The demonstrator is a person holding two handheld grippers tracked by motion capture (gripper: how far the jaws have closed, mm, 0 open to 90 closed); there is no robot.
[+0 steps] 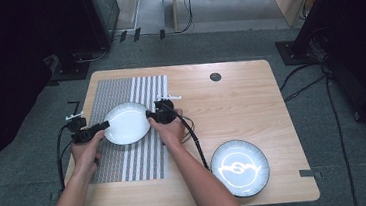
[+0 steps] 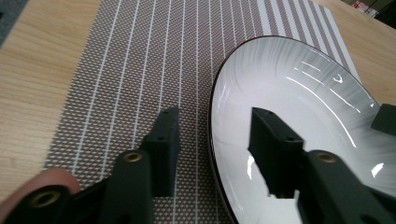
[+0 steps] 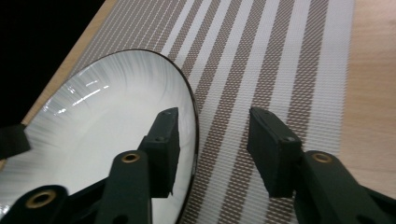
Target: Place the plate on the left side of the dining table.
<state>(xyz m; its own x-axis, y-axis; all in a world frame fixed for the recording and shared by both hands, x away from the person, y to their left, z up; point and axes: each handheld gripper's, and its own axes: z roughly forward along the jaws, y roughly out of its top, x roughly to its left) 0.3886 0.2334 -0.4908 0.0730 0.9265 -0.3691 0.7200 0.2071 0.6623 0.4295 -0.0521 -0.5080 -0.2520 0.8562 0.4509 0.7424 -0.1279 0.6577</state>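
second plate [image 1: 240, 168] apart, striped placemat [image 1: 126, 165] beneath

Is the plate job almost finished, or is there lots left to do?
Done, it seems: one plate lies on the striped placemat. In hand: the left gripper and right gripper sit at its opposite edges, fingers open astride the rim, not pinching. Probably left: the second plate waits on the bare table, off the mat.

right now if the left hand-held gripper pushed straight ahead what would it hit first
Probably the left hand-held gripper meets the rim of the white round ceramic plate, which already sits between its open jaws; the right hand-held gripper waits at the far rim.
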